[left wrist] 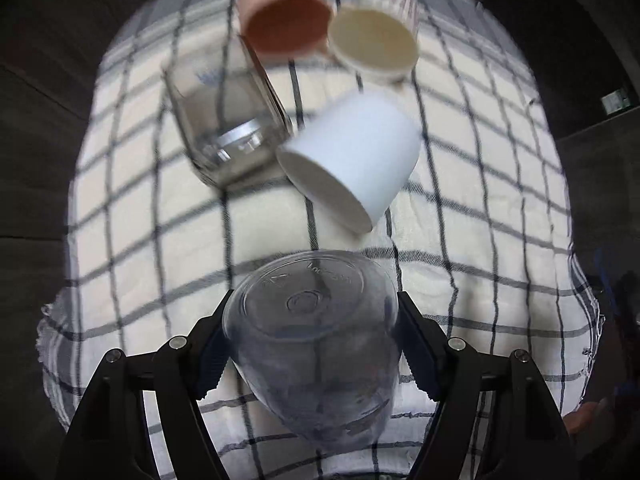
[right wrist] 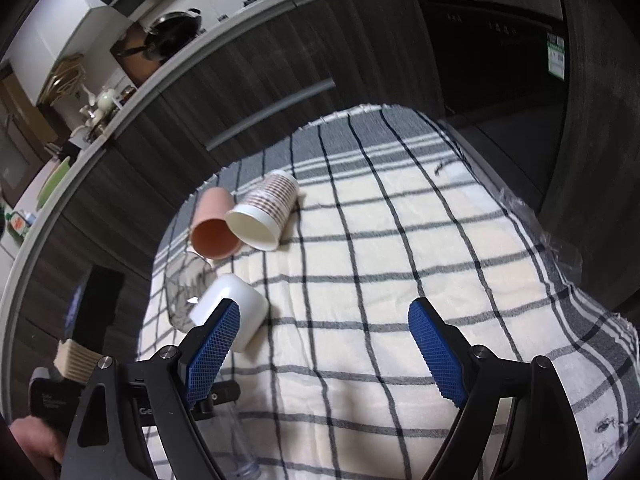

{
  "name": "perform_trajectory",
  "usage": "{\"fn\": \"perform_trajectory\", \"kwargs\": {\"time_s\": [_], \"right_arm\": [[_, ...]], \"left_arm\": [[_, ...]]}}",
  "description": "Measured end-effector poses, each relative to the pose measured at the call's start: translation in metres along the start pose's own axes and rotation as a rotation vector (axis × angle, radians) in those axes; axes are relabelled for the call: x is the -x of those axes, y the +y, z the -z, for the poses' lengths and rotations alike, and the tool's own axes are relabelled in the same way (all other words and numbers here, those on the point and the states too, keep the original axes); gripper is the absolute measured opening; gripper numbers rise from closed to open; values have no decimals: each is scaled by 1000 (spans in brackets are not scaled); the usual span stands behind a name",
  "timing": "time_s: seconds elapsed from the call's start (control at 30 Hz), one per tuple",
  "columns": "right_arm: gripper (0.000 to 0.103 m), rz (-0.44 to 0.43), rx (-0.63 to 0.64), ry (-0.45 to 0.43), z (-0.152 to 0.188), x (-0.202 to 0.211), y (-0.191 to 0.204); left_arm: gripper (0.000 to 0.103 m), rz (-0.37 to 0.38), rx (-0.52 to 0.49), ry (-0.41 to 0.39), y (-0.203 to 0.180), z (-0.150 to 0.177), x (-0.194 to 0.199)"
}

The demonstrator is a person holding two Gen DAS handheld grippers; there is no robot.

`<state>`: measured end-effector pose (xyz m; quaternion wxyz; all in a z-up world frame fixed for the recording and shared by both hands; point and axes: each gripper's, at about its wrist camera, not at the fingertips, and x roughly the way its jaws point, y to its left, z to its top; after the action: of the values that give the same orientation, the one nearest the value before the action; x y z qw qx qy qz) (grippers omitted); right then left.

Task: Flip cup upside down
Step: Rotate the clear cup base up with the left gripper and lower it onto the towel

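My left gripper [left wrist: 312, 322] is shut on a clear plastic cup [left wrist: 316, 344], its flat base facing the camera, held above the checked cloth [left wrist: 192, 248]. On the cloth lie a white cup [left wrist: 356, 156], a clear glass [left wrist: 228, 124], a pink cup [left wrist: 286, 24] and a striped paper cup [left wrist: 376, 40], all on their sides. My right gripper [right wrist: 324, 336] is open and empty above the cloth [right wrist: 380, 260]. In the right wrist view the white cup [right wrist: 236, 304] lies just behind its left finger, with the glass [right wrist: 184, 288], pink cup [right wrist: 214, 232] and paper cup [right wrist: 264, 212] beyond.
The cloth covers a table in front of dark wood cabinets [right wrist: 248, 80]. The left gripper's body and a hand [right wrist: 40, 440] show at the lower left of the right wrist view. A counter with a pan [right wrist: 172, 32] is far off.
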<state>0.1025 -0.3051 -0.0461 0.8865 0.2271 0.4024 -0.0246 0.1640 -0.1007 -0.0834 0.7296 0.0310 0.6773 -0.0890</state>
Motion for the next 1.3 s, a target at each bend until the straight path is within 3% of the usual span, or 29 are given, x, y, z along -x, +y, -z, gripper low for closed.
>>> {"fn": "perform_trajectory", "kwargs": {"time_s": [0.2,0.3,0.47,0.73,0.93,1.3], "right_arm": [[86,-27,19,-21,3,8,10],[86,-12,41,-36,5,11,13],[86,3,62,-43,8,11,14],[86,24,102,-55,11,12,18],[86,52,111,-38,14,5,15],[86,56,108,-3,16,-5,11]], "left_arm": [[73,-41,-24,-271,4,16,53],[73,-108,-31,-418,4,19,69],[73,-155,-26,-541,2,24,74],[73,-153,-23,-598,1,24,65],[73,-123,3,-521,5,14,38],[74,-182,-49,-525,-7,10,31]]}}
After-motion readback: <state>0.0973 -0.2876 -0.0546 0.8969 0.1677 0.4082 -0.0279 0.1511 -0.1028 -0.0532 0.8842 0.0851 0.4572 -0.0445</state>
